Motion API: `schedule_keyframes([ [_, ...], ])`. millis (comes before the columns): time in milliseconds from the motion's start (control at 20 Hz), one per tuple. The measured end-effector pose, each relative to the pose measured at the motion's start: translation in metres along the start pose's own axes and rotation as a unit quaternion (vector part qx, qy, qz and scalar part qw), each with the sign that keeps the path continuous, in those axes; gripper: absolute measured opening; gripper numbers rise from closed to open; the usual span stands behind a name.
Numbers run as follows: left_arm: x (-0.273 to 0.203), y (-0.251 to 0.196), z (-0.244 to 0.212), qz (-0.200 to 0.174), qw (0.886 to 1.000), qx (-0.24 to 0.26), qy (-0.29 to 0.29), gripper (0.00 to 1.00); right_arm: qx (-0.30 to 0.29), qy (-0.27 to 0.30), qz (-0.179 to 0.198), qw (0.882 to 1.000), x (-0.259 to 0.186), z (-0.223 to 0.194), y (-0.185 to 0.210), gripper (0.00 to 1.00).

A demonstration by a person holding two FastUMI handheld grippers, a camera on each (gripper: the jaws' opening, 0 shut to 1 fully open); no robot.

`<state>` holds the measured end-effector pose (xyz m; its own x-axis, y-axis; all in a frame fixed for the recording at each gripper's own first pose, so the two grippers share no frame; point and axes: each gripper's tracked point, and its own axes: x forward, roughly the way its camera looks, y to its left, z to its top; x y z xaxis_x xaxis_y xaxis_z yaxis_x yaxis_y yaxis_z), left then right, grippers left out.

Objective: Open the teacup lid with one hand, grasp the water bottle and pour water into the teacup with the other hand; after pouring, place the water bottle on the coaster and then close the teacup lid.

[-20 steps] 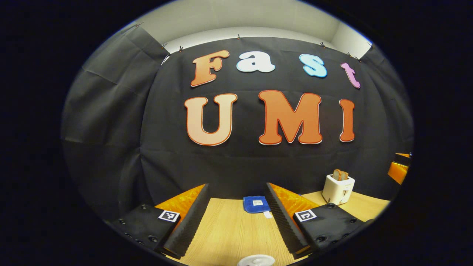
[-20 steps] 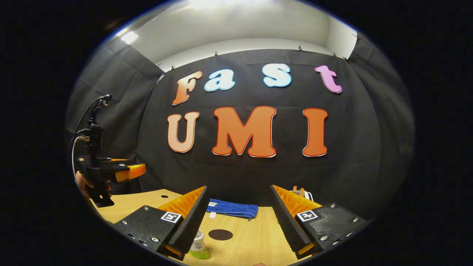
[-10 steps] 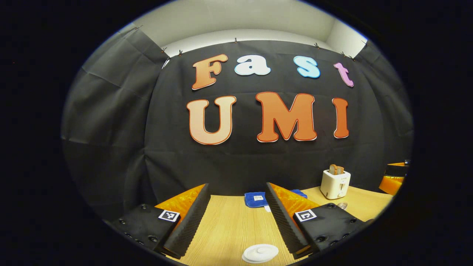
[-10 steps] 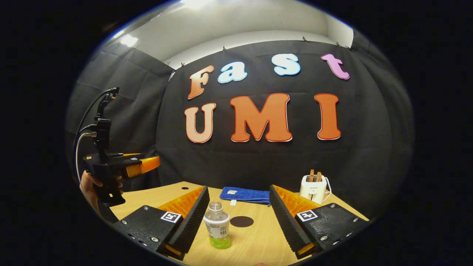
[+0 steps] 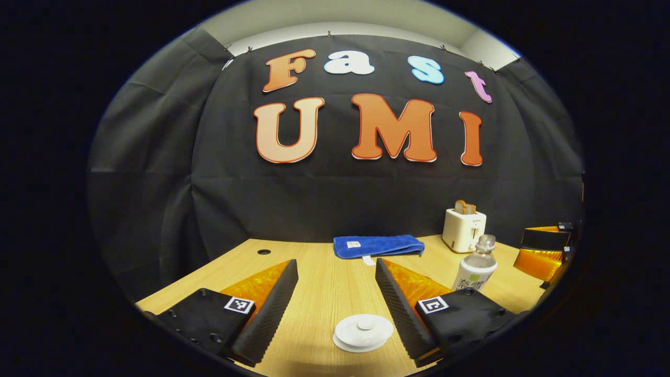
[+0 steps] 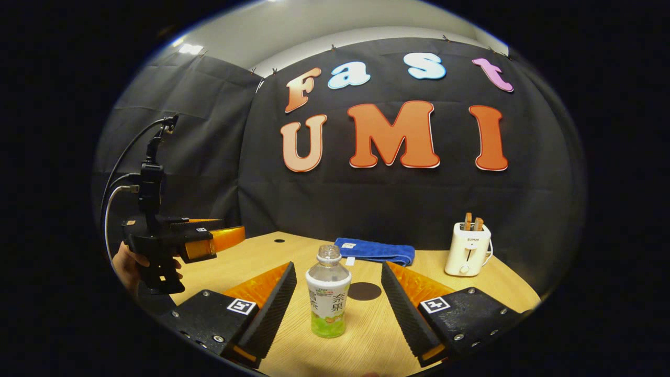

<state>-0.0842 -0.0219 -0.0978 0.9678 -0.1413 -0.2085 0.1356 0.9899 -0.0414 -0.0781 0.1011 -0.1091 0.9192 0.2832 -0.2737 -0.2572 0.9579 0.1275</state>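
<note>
Teacup lid, round white ceramic with a small centre knob (image 5: 363,331): lies flat over the cup on the light wooden table (image 5: 324,283), low in the left gripper view, between the two fingers. The cup body beneath it is hidden.

Left gripper (image 5: 335,306): jaws spread wide, holding nothing; the lid sits in the gap, closer to the right-hand finger and touching neither. In the right gripper view this tool appears at far left as a black-and-orange gripper body (image 6: 172,243) with a hand (image 6: 128,264) at its grip.

Right gripper (image 6: 335,309): jaws wide open, empty. Clear plastic water bottle with a white-and-green label and no cap seen (image 6: 328,293): upright on the table, between the fingers, clear of both.

Round dark coaster (image 6: 364,291): flat on the table just beyond the bottle, bare.

Background items: folded blue cloth (image 5: 378,245) at the table's far edge; white toaster with two slices of bread (image 6: 467,250) to the right.

Step in hand, by judgement: approach. Lid on, bottle ungrasped, no pouring begun.

Next move calls for: left gripper descending so the fingers bracket the knob or rim, then closing and lifting straight up; right gripper advancing to close on the bottle's labelled middle. The open neck calls for keeping the bottle upright until it is over the cup.
</note>
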Motion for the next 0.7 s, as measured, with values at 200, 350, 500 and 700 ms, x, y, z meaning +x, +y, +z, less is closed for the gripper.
schedule_keyframes([
  [200,0.006,-0.015,-0.040,-0.021,0.999,0.017,0.036,0.98,0.012,0.028,0.014,0.999,0.019,-0.033,0.006,0.98],
  [350,0.012,-0.021,-0.065,-0.028,0.997,0.032,0.063,0.98,0.033,0.048,0.027,0.998,0.033,-0.053,0.013,0.98],
  [500,0.019,-0.026,-0.090,-0.032,0.994,0.035,0.096,0.98,0.036,0.061,0.037,0.997,0.045,-0.066,0.018,0.98],
  [700,0.025,-0.029,-0.105,-0.034,0.992,0.041,0.114,0.94,0.038,0.076,0.047,0.995,0.057,-0.079,0.023,0.98],
])
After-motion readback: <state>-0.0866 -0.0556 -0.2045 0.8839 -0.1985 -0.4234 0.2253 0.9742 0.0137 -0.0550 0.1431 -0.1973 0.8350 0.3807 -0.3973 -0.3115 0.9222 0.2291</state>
